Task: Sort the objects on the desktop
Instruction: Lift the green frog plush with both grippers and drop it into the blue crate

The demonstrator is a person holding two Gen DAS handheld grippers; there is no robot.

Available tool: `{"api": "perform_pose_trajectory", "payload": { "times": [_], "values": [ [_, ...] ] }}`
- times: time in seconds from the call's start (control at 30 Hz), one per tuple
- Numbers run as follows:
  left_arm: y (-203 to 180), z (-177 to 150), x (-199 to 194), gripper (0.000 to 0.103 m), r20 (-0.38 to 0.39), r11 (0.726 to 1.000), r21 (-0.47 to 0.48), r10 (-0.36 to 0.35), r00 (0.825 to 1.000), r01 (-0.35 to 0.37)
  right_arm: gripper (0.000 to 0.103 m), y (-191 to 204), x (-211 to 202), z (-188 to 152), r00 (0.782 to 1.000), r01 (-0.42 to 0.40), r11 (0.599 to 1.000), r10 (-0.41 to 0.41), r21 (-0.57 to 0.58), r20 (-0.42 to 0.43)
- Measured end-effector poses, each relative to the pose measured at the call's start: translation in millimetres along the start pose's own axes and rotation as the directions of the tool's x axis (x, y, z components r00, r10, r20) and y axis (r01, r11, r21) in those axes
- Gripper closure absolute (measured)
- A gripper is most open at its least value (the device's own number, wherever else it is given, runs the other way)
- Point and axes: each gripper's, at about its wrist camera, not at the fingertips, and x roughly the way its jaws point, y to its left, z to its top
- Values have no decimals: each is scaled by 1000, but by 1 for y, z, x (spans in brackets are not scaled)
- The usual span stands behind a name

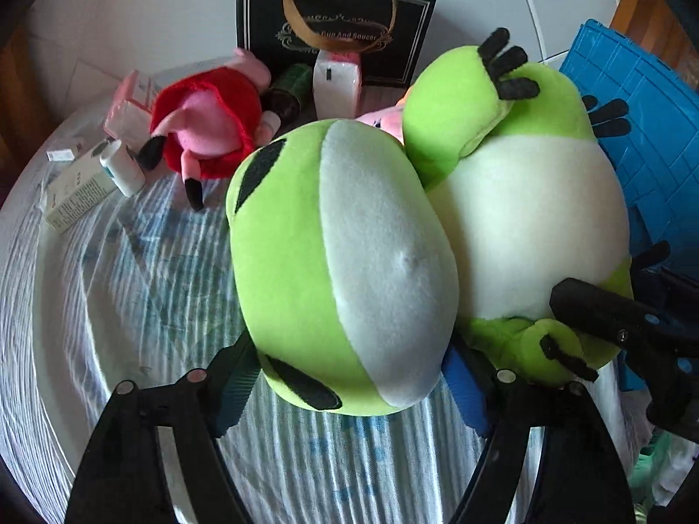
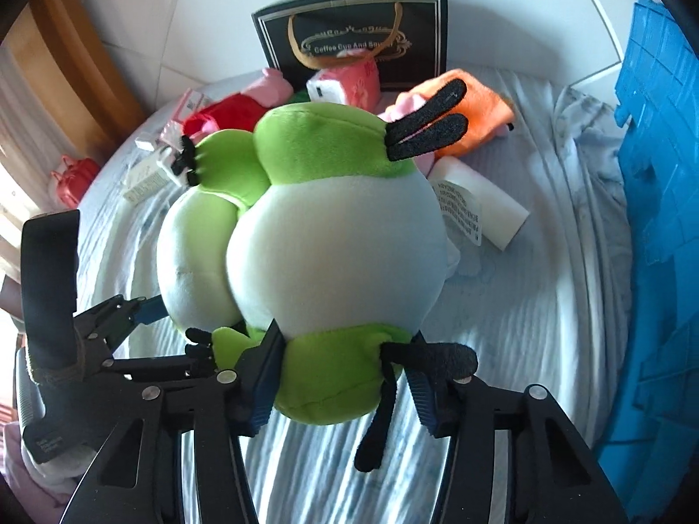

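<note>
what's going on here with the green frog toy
A person holding a claw in each hand has both closed on one green frog plush. The left claw clamps its head end, while the right claw pinches a green foot under the white belly. The frog looks raised above the striped cloth. Behind it lie a pig plush in a red dress, small boxes and a black gift bag. A blue crate stands to the right, possibly the destination.

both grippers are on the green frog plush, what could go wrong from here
1. The left gripper and right gripper pinch opposite ends of the soft green frog plush; pulling apart may strain its seams.
2. Swinging it toward the blue crate could knock the white box or orange plush.
</note>
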Motion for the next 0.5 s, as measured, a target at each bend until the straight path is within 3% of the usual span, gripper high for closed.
{"api": "perform_pose_trajectory", "payload": {
  "times": [0.23, 0.5],
  "values": [
    [-17, 25, -69, 27, 151, 999, 45, -5, 989, -2, 54, 5, -60, 13, 990, -17, 1000, 20, -20, 141],
    [-64, 76, -150, 27, 305, 989, 143, -71, 950, 29, 54, 0, -160, 37, 945, 12, 1000, -9, -5, 326]
  ]
}}
